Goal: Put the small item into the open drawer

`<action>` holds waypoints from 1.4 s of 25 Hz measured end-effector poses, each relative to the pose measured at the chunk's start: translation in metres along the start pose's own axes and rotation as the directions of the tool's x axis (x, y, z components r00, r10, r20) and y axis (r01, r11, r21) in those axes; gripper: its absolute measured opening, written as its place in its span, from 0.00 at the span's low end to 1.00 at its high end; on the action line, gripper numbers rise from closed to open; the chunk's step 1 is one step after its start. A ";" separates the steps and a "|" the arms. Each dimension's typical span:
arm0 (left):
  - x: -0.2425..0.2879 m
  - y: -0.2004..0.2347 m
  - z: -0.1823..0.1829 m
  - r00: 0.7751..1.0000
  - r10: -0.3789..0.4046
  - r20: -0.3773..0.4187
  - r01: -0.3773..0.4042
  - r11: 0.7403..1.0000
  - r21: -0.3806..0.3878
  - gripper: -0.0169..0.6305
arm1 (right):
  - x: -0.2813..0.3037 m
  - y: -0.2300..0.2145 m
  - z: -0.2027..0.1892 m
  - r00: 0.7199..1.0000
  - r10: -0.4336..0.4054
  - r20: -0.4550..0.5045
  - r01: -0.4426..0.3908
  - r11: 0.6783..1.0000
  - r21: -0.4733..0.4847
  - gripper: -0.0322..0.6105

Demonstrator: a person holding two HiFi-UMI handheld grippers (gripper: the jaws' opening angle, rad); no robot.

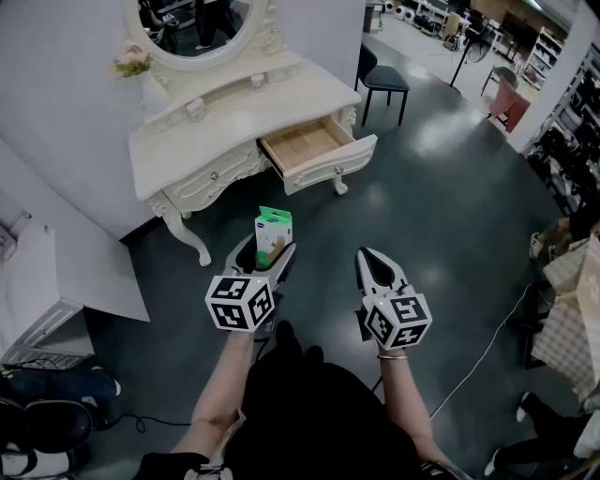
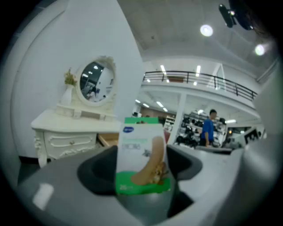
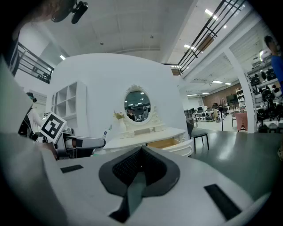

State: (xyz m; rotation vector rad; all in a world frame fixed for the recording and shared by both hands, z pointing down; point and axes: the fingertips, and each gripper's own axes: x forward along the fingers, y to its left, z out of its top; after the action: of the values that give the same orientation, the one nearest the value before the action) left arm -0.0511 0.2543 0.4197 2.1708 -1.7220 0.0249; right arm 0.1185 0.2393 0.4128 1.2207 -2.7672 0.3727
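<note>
Jaws are being held wide on the left gripper (image 1: pixel 269 249), and their pads are being pressed against the two sides of the small box (image 2: pixel 142 154). This green and white box is being carried upright, with its top well above the jaw tips. Just beside it, the right gripper (image 1: pixel 368 257) is being held with its jaws closed together and nothing between them. Both are being held out over the dark floor (image 1: pixel 422 206), short of the white dressing table (image 1: pixel 234 117). Beyond the box, the open drawer (image 1: pixel 334 167) is being seen pulled out at the right end of the table's front, its wooden inside showing. The box is being held well apart from it. Farther back, an oval mirror (image 1: pixel 202 23) and a vase of flowers (image 1: pixel 139 80) are being seen on the tabletop, and a dark chair (image 1: pixel 383 82) is being seen to the table's right.
</note>
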 end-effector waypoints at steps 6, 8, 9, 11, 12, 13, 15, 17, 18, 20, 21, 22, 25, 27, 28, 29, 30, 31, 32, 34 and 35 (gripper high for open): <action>0.006 0.001 0.000 1.000 0.006 0.001 -0.006 1.000 -0.002 0.56 | 0.005 -0.003 -0.004 1.000 0.028 -0.009 -0.028 0.999 0.018 0.05; 0.007 0.000 -0.002 1.000 0.007 -0.001 -0.007 1.000 -0.005 0.56 | 0.005 -0.001 -0.006 0.999 0.046 -0.016 -0.046 0.999 0.020 0.05; 0.007 -0.001 -0.002 1.000 0.008 -0.001 -0.008 1.000 -0.006 0.56 | 0.005 -0.001 -0.007 0.999 0.050 -0.019 -0.049 0.999 0.019 0.05; 0.008 -0.002 -0.001 1.000 0.009 0.001 -0.009 1.000 -0.004 0.56 | 0.004 -0.002 -0.007 0.999 0.050 -0.020 -0.050 0.999 0.018 0.05; 0.008 -0.003 0.000 1.000 0.009 0.002 -0.009 1.000 -0.001 0.56 | 0.004 -0.002 -0.006 0.999 0.050 -0.018 -0.049 0.999 0.018 0.05; 0.008 -0.004 0.000 1.000 0.010 0.002 -0.010 1.000 0.002 0.56 | 0.003 -0.003 -0.005 0.999 0.050 -0.015 -0.050 0.999 0.019 0.05; 0.010 -0.005 0.001 1.000 0.013 0.002 -0.013 1.000 0.006 0.56 | 0.002 -0.006 -0.003 0.999 0.052 -0.009 -0.052 0.998 0.020 0.05; 0.012 -0.003 0.002 1.000 0.019 0.000 -0.019 1.000 0.009 0.56 | 0.004 -0.010 -0.002 0.999 0.046 -0.004 -0.046 0.999 0.024 0.05; 0.014 -0.001 0.002 1.000 0.022 -0.003 -0.022 1.000 0.010 0.56 | 0.005 -0.013 -0.002 0.999 0.040 -0.001 -0.040 0.999 0.028 0.05; 0.019 0.003 0.004 1.000 0.027 -0.006 -0.027 1.000 0.016 0.56 | 0.009 -0.019 0.000 1.000 0.027 0.006 -0.027 0.999 0.040 0.05; 0.022 0.005 0.006 1.000 0.028 -0.007 -0.028 0.999 0.019 0.56 | 0.012 -0.022 0.001 1.000 0.021 0.009 -0.022 0.999 0.046 0.05; 0.026 0.008 0.009 1.000 0.028 -0.007 -0.028 0.999 0.021 0.56 | 0.015 -0.024 0.002 1.000 0.016 0.012 -0.017 0.999 0.051 0.05; 0.039 0.016 0.014 1.000 0.026 -0.010 -0.026 0.999 0.029 0.56 | 0.028 -0.031 0.004 1.000 0.006 0.015 -0.006 0.998 0.056 0.05; 0.051 0.024 0.017 1.000 0.027 -0.009 -0.027 0.999 0.031 0.56 | 0.040 -0.037 0.006 1.000 0.003 0.015 -0.004 0.998 0.055 0.05; 0.058 0.028 0.019 1.000 0.029 -0.010 -0.028 0.999 0.029 0.56 | 0.047 -0.040 0.007 1.000 0.002 0.015 -0.003 0.999 0.055 0.05; 0.065 0.034 0.021 1.000 0.029 -0.011 -0.029 0.999 0.026 0.56 | 0.055 -0.043 0.009 1.000 0.002 0.014 -0.002 0.999 0.054 0.05; 0.073 0.040 0.023 0.999 0.029 -0.014 -0.029 0.999 0.023 0.56 | 0.064 -0.046 0.011 1.000 0.001 0.014 -0.002 0.999 0.054 0.05; 0.081 0.048 0.026 0.999 0.029 -0.017 -0.028 0.999 0.019 0.56 | 0.075 -0.049 0.014 1.000 0.001 0.015 -0.002 0.999 0.054 0.05; 0.090 0.055 0.028 0.999 0.030 -0.019 -0.029 0.999 0.016 0.56 | 0.086 -0.052 0.017 1.000 0.001 0.015 -0.002 0.999 0.054 0.05; 0.109 0.071 0.033 0.999 0.034 -0.025 -0.034 0.999 0.012 0.56 | 0.110 -0.058 0.023 1.000 0.002 0.016 -0.003 0.999 0.051 0.05; 0.118 0.079 0.036 0.999 0.036 -0.028 -0.036 0.999 0.011 0.56 | 0.122 -0.062 0.025 1.000 0.002 0.016 -0.003 0.999 0.050 0.05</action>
State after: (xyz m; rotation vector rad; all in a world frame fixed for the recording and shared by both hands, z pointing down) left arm -0.1030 0.1185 0.4362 2.1369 -1.7488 0.0738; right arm 0.0821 0.1058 0.4220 1.2362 -2.7891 0.4364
